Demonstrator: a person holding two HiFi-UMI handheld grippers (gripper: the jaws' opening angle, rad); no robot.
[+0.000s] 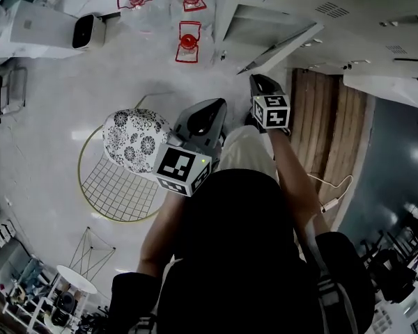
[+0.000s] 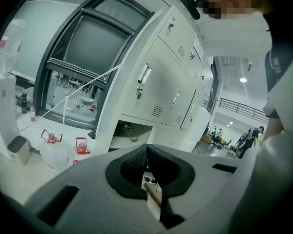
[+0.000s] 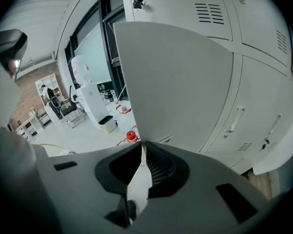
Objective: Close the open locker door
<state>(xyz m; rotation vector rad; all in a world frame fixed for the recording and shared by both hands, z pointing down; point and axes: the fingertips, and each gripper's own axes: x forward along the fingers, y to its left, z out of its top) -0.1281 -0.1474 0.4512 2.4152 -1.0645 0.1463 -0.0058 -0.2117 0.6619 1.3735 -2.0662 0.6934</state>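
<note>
Dark clothing of the person (image 1: 230, 256) fills the bottom of the head view, and both tools are held out ahead of it. The right tool (image 3: 142, 149) is set at the free edge of the locker door (image 3: 176, 82). Its jaws are drawn in, and a thin white strip, seemingly the door's own edge, is pinched between them. The left tool (image 2: 146, 150) is held beside it, jaws together with nothing between them, and is not applied to the door. The door is seen standing well out from the bank of lockers (image 2: 171, 77), at a wide angle, with the bottom compartment (image 2: 132, 133) exposed. The task is therefore judged barely begun. A grip is made, but the whole swing to the frame and the final press shut are yet to be done. Bottles (image 1: 188, 42) with red handles are seen on the floor beyond the open door.
</note>
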